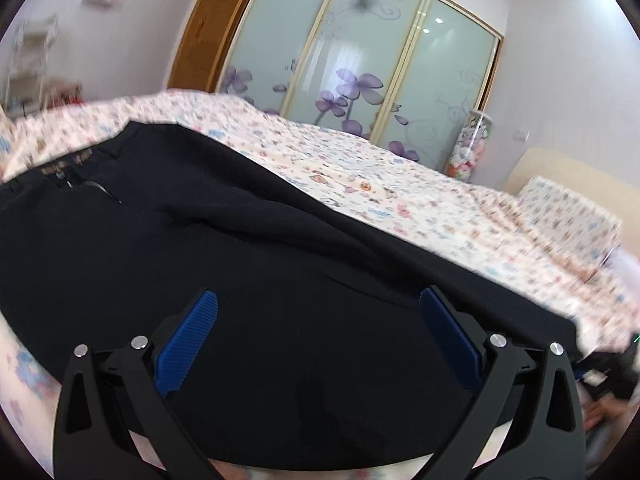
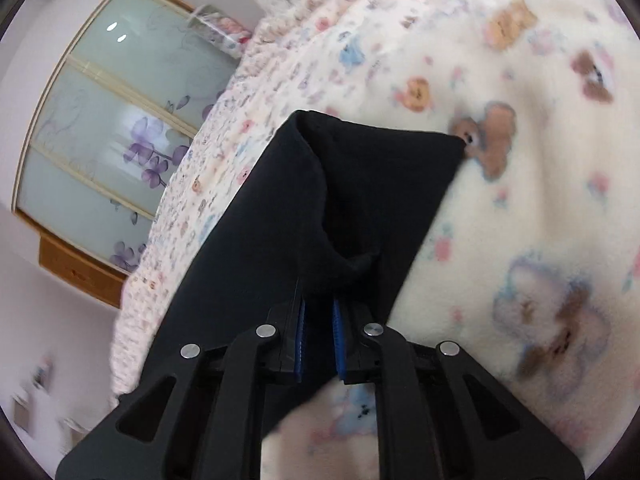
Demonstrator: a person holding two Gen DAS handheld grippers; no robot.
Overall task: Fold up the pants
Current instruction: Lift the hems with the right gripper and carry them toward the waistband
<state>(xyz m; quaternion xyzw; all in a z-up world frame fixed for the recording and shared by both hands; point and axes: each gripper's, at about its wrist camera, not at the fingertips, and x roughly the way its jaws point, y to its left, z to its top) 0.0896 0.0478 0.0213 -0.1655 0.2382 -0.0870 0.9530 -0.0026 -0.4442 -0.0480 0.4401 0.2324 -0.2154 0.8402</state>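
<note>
Black pants (image 1: 248, 264) lie spread on a bed, waistband at the far left in the left wrist view. My left gripper (image 1: 318, 308) is open, hovering just above the pants' near part, holding nothing. In the right wrist view the pants' leg end (image 2: 360, 184) lies on the blanket, one layer lifted into a fold. My right gripper (image 2: 319, 312) is shut on the black fabric at the leg's near edge, the blue pads (image 2: 301, 336) pinching it.
The bed has a cream teddy-bear blanket (image 2: 520, 160), also in the left wrist view (image 1: 360, 168). A wardrobe with flowered glass sliding doors (image 1: 360, 60) stands behind the bed. A pillow (image 1: 568, 208) lies at the right. A tall patterned cylinder (image 1: 468, 148) stands by the wardrobe.
</note>
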